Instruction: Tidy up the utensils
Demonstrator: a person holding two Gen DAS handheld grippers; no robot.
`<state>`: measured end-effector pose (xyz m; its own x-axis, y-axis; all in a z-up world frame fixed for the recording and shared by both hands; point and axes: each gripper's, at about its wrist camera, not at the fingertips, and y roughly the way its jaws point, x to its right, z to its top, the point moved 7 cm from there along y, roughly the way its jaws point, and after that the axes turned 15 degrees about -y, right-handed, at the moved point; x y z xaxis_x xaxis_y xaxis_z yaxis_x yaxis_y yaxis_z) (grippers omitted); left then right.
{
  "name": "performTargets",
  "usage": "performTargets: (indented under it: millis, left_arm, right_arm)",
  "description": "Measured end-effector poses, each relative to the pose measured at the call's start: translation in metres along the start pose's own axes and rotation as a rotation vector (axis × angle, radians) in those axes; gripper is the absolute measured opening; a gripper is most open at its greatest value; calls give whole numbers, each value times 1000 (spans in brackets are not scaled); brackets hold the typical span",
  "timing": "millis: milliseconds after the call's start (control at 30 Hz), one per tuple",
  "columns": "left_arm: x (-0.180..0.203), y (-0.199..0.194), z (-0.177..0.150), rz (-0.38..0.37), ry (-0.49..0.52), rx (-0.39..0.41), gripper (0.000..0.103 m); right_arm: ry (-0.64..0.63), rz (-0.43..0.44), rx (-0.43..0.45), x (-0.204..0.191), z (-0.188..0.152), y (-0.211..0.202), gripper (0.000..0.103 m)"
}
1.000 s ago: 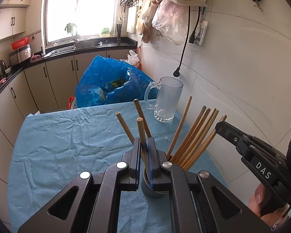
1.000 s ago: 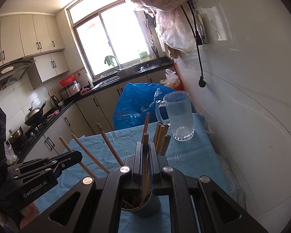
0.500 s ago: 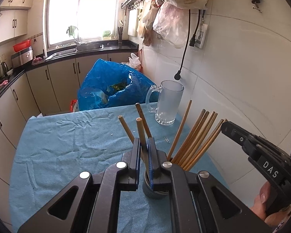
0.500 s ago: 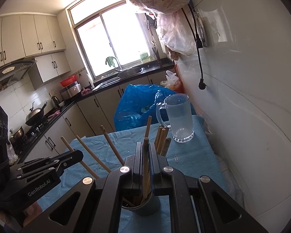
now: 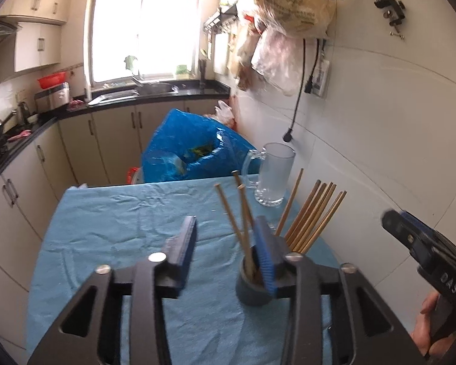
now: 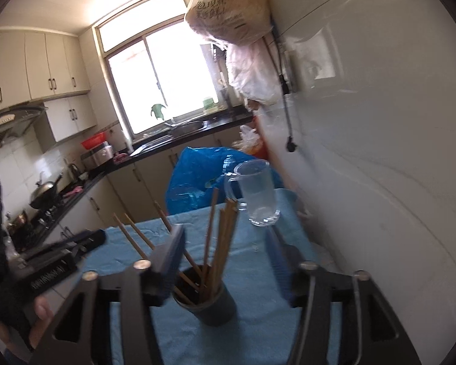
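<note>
Our left tongs (image 5: 225, 243) and right tongs (image 6: 225, 261) are both opening, empty, astride the chopsticks (image 5: 307, 216) in the cup (image 6: 209, 307). Motion blur smears the right view, and the cup's base hides behind our left tongs.

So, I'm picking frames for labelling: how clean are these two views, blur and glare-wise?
Left wrist view: window blown out, chopsticks fairly crisp, the opening left tongs slightly smeared. Right wrist view: softer overall, motion blur on the right tongs, also opening, and on the glass mug; window glare again, strong fisheye bending of the wall.
</note>
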<state>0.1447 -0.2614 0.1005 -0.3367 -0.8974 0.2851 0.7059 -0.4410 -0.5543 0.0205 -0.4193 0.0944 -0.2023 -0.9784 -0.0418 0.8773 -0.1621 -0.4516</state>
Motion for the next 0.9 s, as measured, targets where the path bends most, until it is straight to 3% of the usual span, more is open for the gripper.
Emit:
performTargets:
  millis: [33, 133, 167, 233, 400, 633, 900]
  left_arm:
    - [-6, -9, -4, 16, -3, 21, 52]
    - [-25, -35, -22, 54, -23, 63, 83]
    - [-32, -44, -29, 67, -28, 79, 86]
    - [-48, -61, -46, 101, -29, 97, 88]
    - [-85, -83, -89, 196, -29, 59, 91]
    - [-119, -105, -129, 215, -73, -3, 91]
    - [-129, -121, -160, 205, -78, -34, 91]
  right_arm:
    - [-11, -28, -4, -2, -7, -8, 82]
    - [-54, -108, -10, -8, -21, -26, 91]
    - [-74, -136, -17, -12, -26, -31, 94]
    - [-103, -166, -26, -18, -34, -38, 101]
    - [-115, -221, -19, -32, -57, -61, 103]
    - [-197, -278, -37, -69, -84, -79, 103]
    - [-215, -260, -75, -100, -116, -92, 103]
